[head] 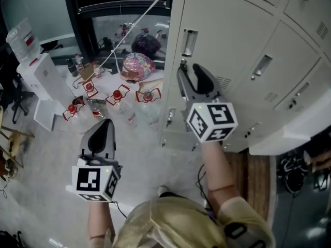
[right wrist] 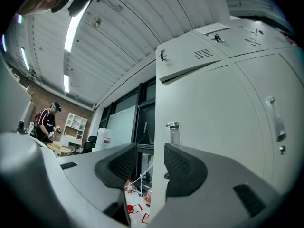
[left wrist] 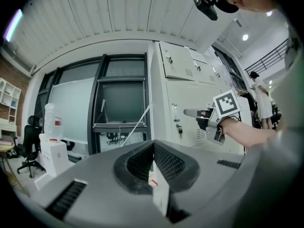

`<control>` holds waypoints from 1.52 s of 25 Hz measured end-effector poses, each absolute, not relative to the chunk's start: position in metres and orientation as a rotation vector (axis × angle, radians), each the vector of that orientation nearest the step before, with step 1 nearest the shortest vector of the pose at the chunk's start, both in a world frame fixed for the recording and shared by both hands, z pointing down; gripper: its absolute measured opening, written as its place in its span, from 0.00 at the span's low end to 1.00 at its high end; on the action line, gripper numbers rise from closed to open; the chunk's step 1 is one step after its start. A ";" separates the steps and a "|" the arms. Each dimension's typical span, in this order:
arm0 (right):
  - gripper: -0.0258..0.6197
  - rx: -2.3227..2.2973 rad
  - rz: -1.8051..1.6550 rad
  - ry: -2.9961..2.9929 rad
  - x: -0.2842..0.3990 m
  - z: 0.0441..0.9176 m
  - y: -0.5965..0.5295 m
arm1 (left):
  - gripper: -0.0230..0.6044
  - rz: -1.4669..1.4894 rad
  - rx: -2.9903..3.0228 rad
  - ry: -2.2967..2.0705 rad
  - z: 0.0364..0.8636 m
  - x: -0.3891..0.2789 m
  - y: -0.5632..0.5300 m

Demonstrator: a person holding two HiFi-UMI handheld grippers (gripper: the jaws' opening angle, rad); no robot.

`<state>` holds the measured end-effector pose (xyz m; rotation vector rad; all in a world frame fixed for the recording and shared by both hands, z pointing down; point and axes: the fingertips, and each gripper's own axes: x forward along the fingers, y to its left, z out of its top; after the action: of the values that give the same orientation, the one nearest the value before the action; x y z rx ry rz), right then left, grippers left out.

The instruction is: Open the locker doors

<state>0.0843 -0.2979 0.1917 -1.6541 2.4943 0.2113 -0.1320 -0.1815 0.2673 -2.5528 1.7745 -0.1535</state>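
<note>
The pale floor (head: 41, 154) carries clear jugs (head: 147, 107) (red handles), a pink patterned bundle (head: 137, 65) and a white box (head: 44, 81).

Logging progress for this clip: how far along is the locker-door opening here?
Done: at most, one upper door looks slightly ajar. In hand: the right gripper, jaws apart, is at the left edge of a tall door, just below its handle, gripping nothing. The left gripper is shut, empty and held low. Left: that tall door and the neighbouring doors look closed.

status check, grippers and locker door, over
Left gripper shut, empty. Right gripper open, up at locker door near handle, not gripping. Door looks shut. Bottles off to left.
</note>
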 end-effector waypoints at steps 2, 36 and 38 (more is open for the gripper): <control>0.28 -1.652 0.231 2.493 0.084 0.187 -0.313 | 0.04 -0.164 -2.521 1.819 0.268 -0.137 -0.183; 0.28 -1.794 0.303 2.428 0.067 0.181 -0.391 | 0.04 -0.141 -2.404 2.000 0.274 -0.166 -0.202; 0.28 -1.812 0.319 2.418 0.066 0.181 -0.385 | 0.04 -0.148 -2.435 1.974 0.276 -0.165 -0.205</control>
<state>0.0661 -0.3852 0.1806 -1.8119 2.4185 0.3185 -0.1649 -0.2051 0.2757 -2.4352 1.9744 -0.1478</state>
